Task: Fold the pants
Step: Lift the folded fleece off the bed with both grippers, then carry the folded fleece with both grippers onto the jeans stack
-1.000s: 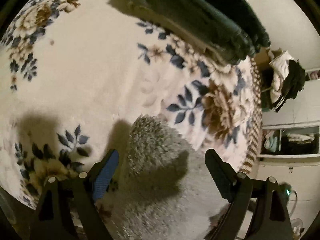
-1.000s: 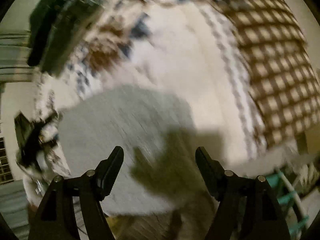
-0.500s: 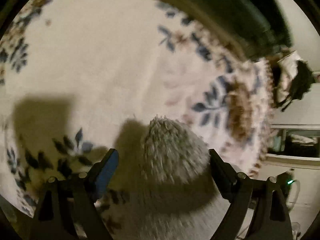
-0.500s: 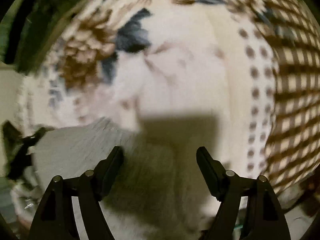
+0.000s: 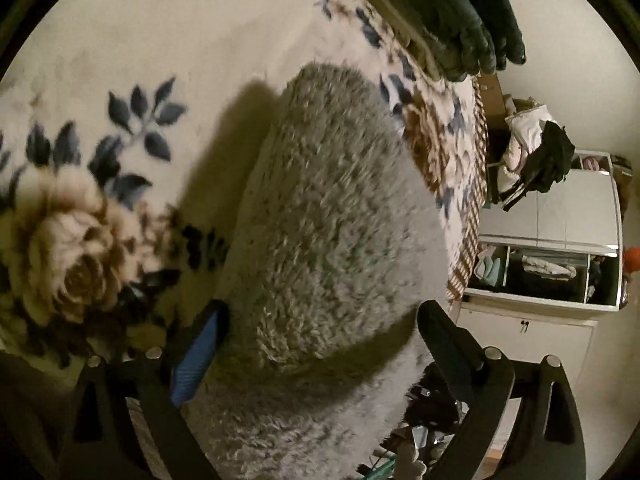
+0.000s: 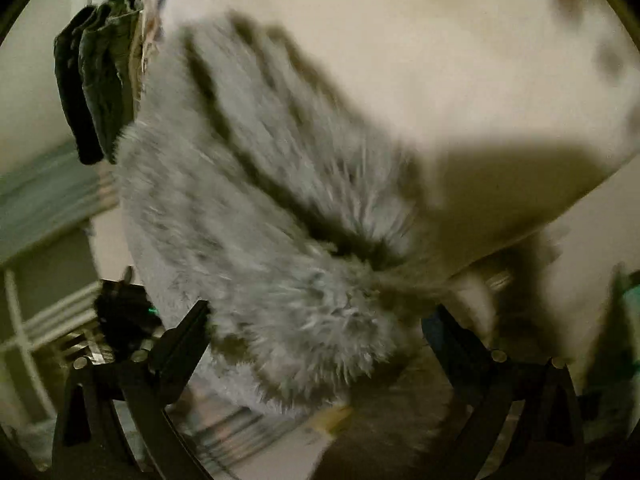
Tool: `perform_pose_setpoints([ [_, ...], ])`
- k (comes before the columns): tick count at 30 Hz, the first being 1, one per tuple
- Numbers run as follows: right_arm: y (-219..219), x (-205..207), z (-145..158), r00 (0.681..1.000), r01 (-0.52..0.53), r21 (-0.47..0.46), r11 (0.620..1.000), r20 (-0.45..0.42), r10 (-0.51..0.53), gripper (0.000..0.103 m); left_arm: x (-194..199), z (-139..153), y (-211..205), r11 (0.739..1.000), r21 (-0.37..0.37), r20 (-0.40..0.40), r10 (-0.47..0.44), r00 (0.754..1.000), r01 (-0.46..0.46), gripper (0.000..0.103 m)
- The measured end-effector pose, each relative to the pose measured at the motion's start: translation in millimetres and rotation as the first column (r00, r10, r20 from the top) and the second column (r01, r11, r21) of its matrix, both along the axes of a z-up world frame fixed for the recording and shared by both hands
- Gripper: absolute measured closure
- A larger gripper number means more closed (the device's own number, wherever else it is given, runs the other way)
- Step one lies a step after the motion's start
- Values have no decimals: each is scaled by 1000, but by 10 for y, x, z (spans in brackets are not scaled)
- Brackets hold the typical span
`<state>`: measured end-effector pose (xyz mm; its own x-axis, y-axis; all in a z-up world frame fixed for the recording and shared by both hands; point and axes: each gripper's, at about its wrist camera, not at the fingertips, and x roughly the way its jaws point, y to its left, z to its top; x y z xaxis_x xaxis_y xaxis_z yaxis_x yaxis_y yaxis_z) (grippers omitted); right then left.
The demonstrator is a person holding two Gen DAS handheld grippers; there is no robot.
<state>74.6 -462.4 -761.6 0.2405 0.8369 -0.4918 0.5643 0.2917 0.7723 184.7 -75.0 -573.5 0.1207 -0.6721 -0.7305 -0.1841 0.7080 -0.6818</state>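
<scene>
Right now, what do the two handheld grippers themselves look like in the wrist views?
Both are matte black two-finger tools with angular, truss-like finger arms and small round silver fasteners at the joints. The left gripper has a ribbed blue pad on the finger at the picture's left; its other finger looks plain black. The right gripper looks all black, blurred. No cables, sleeves or hands show.

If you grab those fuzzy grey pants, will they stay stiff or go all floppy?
Probably floppy: the fuzzy grey pants drape softly over the flowery blanket and sag off its edge. They look thick and fluffy, so likely light for their bulk. The shaggy pile should give the pads grip, so they seem unlikely to slip.
</scene>
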Motion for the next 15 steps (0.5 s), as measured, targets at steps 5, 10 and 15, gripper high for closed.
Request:
perform_pose_setpoints([
  [5, 263, 108, -118, 997, 67, 83, 994, 31, -70, 0, 56, -85, 2, 1000, -15, -9, -10, 1000, 10, 3],
  [10, 324, 64, -31, 993, 107, 81, 991, 44, -111, 0, 55, -202, 31, 999, -32, -24, -33, 999, 32, 1],
  [15, 427, 159, 295, 983, 85, 20, 996, 161, -88, 3, 16, -294, 46, 997, -69, -35, -32, 999, 29, 1],
])
